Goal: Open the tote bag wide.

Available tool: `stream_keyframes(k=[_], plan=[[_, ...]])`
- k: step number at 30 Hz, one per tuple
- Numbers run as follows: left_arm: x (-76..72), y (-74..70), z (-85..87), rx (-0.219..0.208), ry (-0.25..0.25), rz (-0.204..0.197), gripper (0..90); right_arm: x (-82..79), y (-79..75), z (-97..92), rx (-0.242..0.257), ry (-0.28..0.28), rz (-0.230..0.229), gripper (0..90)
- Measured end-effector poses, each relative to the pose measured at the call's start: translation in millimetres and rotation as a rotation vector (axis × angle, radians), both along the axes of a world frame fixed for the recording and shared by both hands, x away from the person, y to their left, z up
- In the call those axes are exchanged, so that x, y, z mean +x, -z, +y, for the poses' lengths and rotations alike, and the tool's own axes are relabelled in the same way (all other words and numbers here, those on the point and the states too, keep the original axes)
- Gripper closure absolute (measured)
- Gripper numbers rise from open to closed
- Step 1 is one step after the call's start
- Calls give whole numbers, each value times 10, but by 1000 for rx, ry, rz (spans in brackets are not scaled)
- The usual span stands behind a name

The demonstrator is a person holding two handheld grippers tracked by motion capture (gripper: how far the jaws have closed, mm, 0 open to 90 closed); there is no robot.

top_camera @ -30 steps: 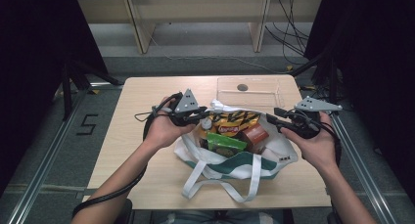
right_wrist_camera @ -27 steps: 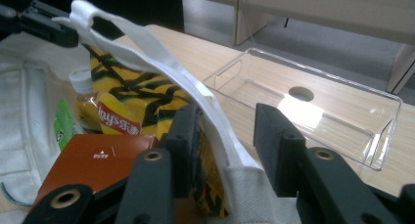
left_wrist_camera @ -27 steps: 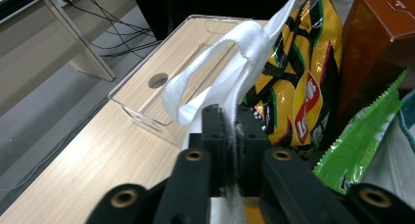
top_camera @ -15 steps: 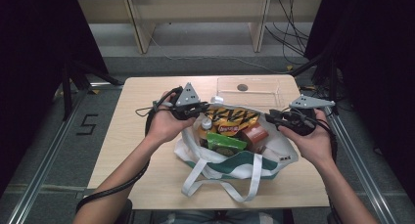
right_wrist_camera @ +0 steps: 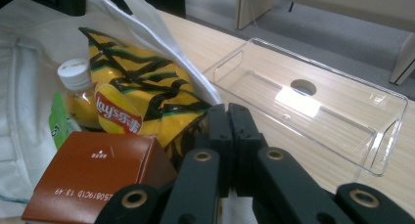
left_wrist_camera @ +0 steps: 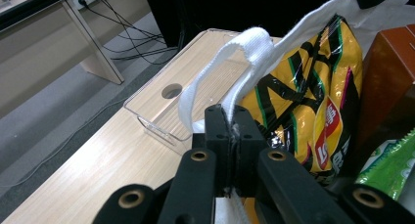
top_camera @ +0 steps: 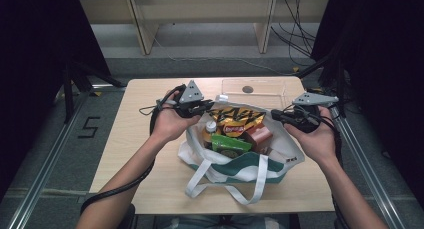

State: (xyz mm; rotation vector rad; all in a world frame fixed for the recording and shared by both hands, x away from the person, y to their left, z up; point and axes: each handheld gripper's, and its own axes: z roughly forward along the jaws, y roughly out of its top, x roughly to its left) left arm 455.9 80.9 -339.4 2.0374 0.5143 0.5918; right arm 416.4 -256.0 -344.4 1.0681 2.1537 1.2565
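A white tote bag [top_camera: 235, 164] with a green band lies open on the table. It holds a yellow chips bag [top_camera: 235, 120], a white-capped bottle [top_camera: 211, 129], a brown box [top_camera: 257, 136] and a green packet [top_camera: 230, 144]. My left gripper [top_camera: 207, 107] is shut on the bag's rim by its white strap [left_wrist_camera: 244, 45], pinched between the jaws [left_wrist_camera: 230, 117]. My right gripper [top_camera: 276, 115] has just been closing, and the bag's white fabric is pinched at its tips [right_wrist_camera: 228, 114]. The chips bag [right_wrist_camera: 142, 101] and the box [right_wrist_camera: 98, 170] sit just beyond them.
A clear plastic tray [top_camera: 255, 86] with a round hole in its floor stands empty at the table's back edge, right behind the bag. The bag's two long handles trail toward the front edge. Bare wood lies to the left of the bag.
The right gripper has edged inward onto the bag's right rim. The left hand has barely shifted at the left rim.
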Motion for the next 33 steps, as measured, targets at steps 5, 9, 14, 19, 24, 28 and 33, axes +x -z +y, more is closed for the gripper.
stream_keyframes(k=[5,9,14,19,24,28,33], plan=[[72,22,4,5,-1,17,876,74,11,2,23,19,22,898],[143,62,-9,-2,-12,34,876,149,47,-18,8,6,24,899],[222,103,-14,-14,-23,57,876,196,108,5,30,33,41,897],[282,137,2,-1,-29,69,876,254,139,6,16,21,43,897],[311,192,9,1,-37,87,876,278,180,36,31,40,33,863],[339,246,17,-2,-46,92,876,281,233,38,-3,49,33,760],[354,273,25,2,-47,98,876,219,277,2,-6,47,23,733]])
